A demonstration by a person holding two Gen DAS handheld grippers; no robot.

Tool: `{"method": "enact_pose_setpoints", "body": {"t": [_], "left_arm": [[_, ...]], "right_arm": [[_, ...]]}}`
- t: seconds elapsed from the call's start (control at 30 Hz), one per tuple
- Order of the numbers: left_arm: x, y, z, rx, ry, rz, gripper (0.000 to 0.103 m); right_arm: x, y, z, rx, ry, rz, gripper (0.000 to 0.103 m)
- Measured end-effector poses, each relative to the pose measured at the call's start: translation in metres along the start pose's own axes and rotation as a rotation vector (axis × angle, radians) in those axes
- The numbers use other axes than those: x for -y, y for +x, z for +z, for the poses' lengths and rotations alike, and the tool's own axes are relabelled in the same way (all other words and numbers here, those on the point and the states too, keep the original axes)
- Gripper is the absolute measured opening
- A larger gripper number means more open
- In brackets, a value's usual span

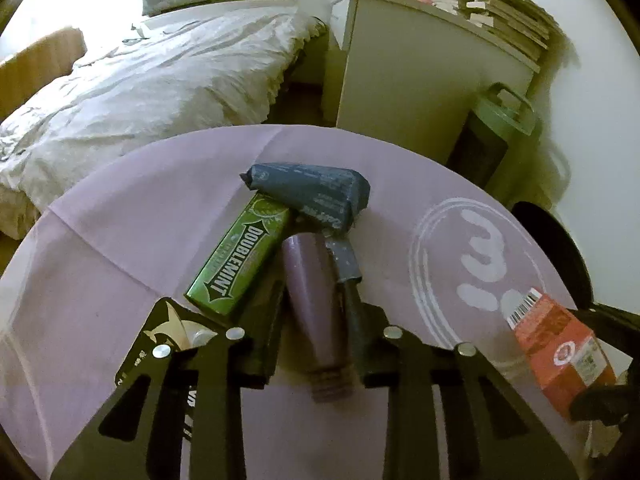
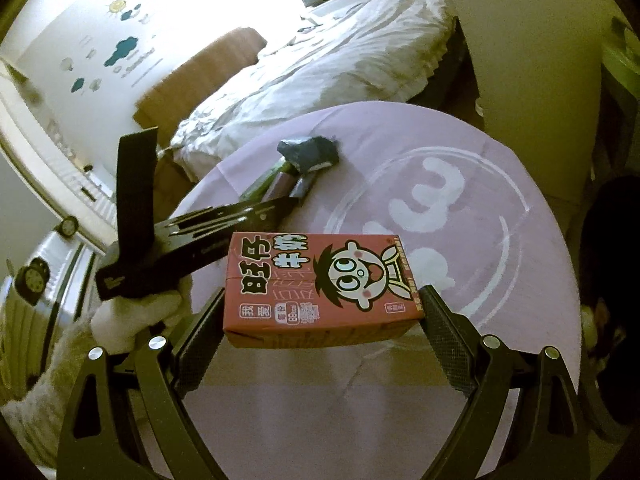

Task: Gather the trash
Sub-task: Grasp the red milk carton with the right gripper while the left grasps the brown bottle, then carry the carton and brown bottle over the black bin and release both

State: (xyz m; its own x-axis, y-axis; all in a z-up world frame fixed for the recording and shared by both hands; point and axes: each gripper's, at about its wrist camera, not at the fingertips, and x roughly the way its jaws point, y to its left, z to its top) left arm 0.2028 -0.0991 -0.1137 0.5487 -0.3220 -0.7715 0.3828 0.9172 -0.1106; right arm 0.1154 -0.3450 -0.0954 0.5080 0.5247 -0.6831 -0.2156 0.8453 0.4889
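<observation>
Trash sits in a small cluster toward the far middle of the round table [image 1: 132,216] with its lilac cloth: a green Doublemint gum pack [image 1: 240,256], a crumpled blue wrapper [image 1: 316,194] lying over the pack's far end, and a small lilac bottle [image 1: 316,300] beside the pack. Your left gripper [image 1: 316,312] has the bottle lengthwise between its fingers, jaws narrowed to a slim gap around the body, neck pointing back at the camera. Whether the pads press firmly is hard to tell, so squeeze a touch more before you lift. Raise it straight up and slowly: the wrapper's tail rests against the bottle's far end and the gum pack touches the left finger, so a sideways drag would likely scatter both.

Your right gripper [image 2: 320,320] holds the red milk carton [image 2: 316,288] clear of the cloth near the table's near right edge, jaws wide and closed on the carton's two short ends. Keep that hand level and quiet; the carton is gripped near its lower edge and could pivot if you tilt. No bin is clearly identifiable in either view, so find it before carrying anything off.
</observation>
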Motion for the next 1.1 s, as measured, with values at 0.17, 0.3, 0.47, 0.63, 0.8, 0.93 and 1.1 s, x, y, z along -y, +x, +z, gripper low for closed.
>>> {"method": "enact_pose_setpoints", "body": {"t": [0.17, 0.3, 0.47, 0.63, 0.8, 0.93, 1.1], "left_arm": [[-0.002, -0.018, -0.005, 0.040, -0.056, -0.023, 0.026], [0.009, -0.053, -0.008, 0.097, -0.077, -0.056, 0.026], [0.040, -0.083, -0.004, 0.131, -0.055, -0.125, 0.026], [0.090, -0.093, 0.004, 0.144, 0.005, -0.202, 0.026], [0.144, -0.079, 0.013, 0.129, 0.053, -0.292, 0.026], [0.185, -0.062, 0.019, 0.106, 0.094, -0.364, 0.026], [0.237, -0.034, 0.024, 0.059, 0.139, -0.440, 0.026]], "right_arm": [[-0.002, -0.008, -0.004, 0.021, 0.012, 0.005, 0.091], [-0.001, -0.018, -0.005, 0.050, 0.020, 0.019, 0.091], [0.008, -0.042, -0.005, 0.113, 0.039, 0.032, 0.091], [0.033, -0.081, -0.008, 0.194, 0.081, 0.000, 0.091], [0.077, -0.130, -0.018, 0.279, 0.167, -0.076, 0.091], [0.119, -0.157, -0.033, 0.321, 0.257, -0.130, 0.091], [0.178, -0.178, -0.057, 0.361, 0.408, -0.164, 0.091]]}}
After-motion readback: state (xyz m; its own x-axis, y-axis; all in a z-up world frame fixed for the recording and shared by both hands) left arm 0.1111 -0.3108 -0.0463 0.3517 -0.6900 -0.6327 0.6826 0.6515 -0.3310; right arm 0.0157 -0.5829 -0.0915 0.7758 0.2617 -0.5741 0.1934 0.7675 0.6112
